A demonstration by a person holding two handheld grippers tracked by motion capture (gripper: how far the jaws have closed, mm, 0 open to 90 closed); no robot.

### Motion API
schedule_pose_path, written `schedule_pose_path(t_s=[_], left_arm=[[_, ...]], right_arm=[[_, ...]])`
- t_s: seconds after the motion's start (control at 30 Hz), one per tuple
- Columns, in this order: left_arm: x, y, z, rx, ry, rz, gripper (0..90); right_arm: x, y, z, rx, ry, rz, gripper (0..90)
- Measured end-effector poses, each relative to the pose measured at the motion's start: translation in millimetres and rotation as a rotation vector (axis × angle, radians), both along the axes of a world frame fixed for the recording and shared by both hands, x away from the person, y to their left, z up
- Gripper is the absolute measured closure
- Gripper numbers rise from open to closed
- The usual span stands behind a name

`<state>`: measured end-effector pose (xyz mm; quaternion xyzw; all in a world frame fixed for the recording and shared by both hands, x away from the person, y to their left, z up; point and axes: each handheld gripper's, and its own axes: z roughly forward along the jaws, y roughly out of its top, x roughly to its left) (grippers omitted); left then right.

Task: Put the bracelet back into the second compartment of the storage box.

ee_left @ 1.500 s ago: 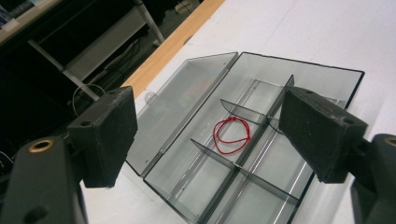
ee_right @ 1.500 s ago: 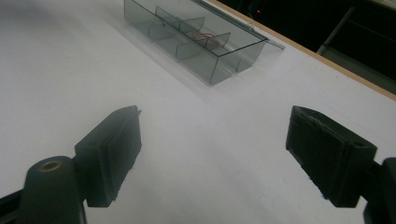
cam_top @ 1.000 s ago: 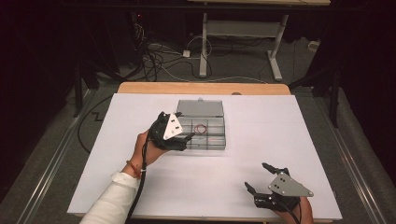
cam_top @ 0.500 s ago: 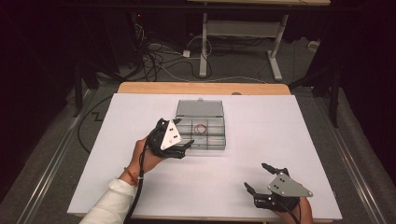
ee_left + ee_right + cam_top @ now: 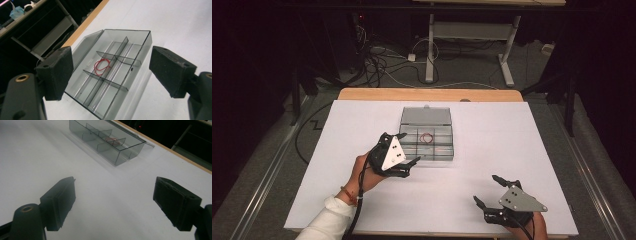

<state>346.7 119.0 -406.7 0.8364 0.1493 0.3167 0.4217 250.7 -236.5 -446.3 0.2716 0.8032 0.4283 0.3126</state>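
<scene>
At the left of the high view the left claw (image 5: 404,152) hangs just above the white tabletop (image 5: 512,130), its jaws spread wide and empty, at about eight o'clock from the clear smoky plastic compartment box (image 5: 428,142) and close against that box's near-left corner. In the left gripper view the same box (image 5: 110,72) sits between the two black jaws, its hinged lid (image 5: 86,47) thrown back flat at the far side toward the wooden tabletop edge, and its thin dividers cutting it into small cells. A thin red rubber band (image 5: 101,66) lies loose in one of the middle cells, touching a divider; in the high view this band (image 5: 427,137) shows at about twelve o'clock from the box's centre, in the row nearer the lid. Nothing else can be made out in the other cells. Farther right, at about five o'clock from the box and well apart from it, the right claw (image 5: 492,190) rests low near the front edge of the tabletop, its jaws also wide and gripping nothing; the right gripper view looks across bare white surface to the box (image 5: 107,141) far off. Judging by this, the box is already open and the band already lies inside, so what seems left is closing the lid, or else lifting the band out; neither has begun.
</scene>
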Motion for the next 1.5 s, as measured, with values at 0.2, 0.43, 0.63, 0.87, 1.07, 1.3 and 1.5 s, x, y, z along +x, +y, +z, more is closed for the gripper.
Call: schedule_pose_path(t_s=[0.2, 0.43, 0.63, 0.87, 1.07, 1.3, 1.5], left_arm=[[-8.2, 3.7, 2.5, -0.004, -0.013, -0.005, 18.9], [-16.0, 8.0, 4.4, -0.006, -0.018, -0.008, 18.9], [-23.0, 9.3, 5.3, -0.002, -0.027, -0.018, 18.9], [-30.7, 12.6, 5.9, -0.001, -0.032, -0.02, 18.9], [-37.6, 19.2, 5.0, -0.003, -0.033, -0.016, 18.9], [-44.9, 26.1, 1.6, 0.007, -0.042, -0.01, 18.9], [-50.8, 30.3, -2.0, 0.011, -0.045, -0.013, 18.9]], right_arm=[[-0.6, 1.2, 0.1, -0.003, -0.002, 0.004, 18.9], [-1.1, 2.3, 0.1, -0.006, -0.001, 0.007, 18.8], [-1.4, 2.6, 0.3, -0.007, -0.004, 0.005, 18.4], [-1.7, 2.4, 0.7, -0.008, -0.006, 0.005, 18.4], [-2.4, 2.8, 1.3, -0.007, -0.008, 0.007, 18.4], [-3.6, 3.2, 2.0, -0.008, -0.013, 0.013, 18.5], [-4.0, 3.5, 2.5, -0.008, -0.014, 0.015, 18.5]])
